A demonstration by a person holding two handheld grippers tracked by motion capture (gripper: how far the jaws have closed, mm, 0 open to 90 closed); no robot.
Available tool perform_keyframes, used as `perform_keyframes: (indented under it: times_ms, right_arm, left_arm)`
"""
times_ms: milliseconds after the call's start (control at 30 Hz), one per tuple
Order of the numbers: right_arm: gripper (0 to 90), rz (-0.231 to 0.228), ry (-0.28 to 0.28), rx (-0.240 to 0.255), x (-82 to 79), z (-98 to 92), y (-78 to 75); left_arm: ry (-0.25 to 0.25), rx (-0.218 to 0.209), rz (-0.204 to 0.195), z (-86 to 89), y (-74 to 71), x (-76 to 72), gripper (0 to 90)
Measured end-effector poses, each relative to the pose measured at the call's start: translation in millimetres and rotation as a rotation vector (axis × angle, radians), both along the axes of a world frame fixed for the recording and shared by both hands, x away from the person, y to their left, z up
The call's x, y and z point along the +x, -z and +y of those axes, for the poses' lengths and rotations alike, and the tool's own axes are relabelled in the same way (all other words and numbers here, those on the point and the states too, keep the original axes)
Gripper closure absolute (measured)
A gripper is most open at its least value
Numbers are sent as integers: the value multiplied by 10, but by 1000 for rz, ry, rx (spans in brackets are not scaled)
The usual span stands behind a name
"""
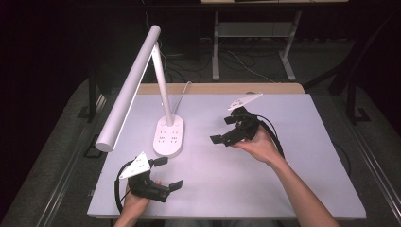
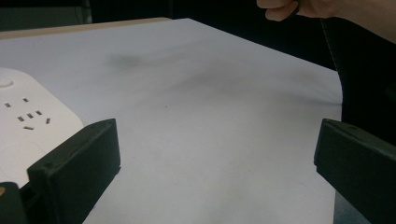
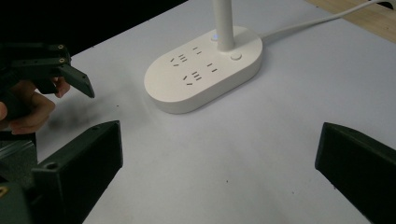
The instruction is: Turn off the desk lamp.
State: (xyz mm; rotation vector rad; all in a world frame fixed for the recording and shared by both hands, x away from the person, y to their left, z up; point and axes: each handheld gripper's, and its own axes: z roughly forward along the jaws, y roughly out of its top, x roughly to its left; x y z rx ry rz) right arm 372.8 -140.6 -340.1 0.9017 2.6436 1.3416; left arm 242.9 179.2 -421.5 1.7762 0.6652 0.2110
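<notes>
Nearest the person, the left gripper (image 1: 168,173) hovers over the pale grey table (image 1: 227,189), jaws spread wide and empty. Just beyond stands the white oval-based desk lamp (image 1: 169,135). Farther right, the right gripper (image 1: 223,129) gapes, grasping nothing.

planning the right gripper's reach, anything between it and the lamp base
Nothing: in the right gripper view, bare white table runs from the open right gripper to the lamp base.

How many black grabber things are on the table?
2. The left gripper is held near the table's front-left corner; the right gripper is held right of the lamp base. Both are open.
</notes>
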Motion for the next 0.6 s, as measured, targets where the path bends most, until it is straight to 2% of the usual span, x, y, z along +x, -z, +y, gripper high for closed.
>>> perform_keyframes:
  times_ms: [233, 600]
  right_arm:
    - [8, 20, -7, 6, 151, 170, 45]
    - [8, 17, -29, 5, 350, 394, 79]
  left_arm:
    - [-1, -1, -1, 19, 0, 9, 0]
    - [-3, -1, 1, 27, -1, 8, 0]
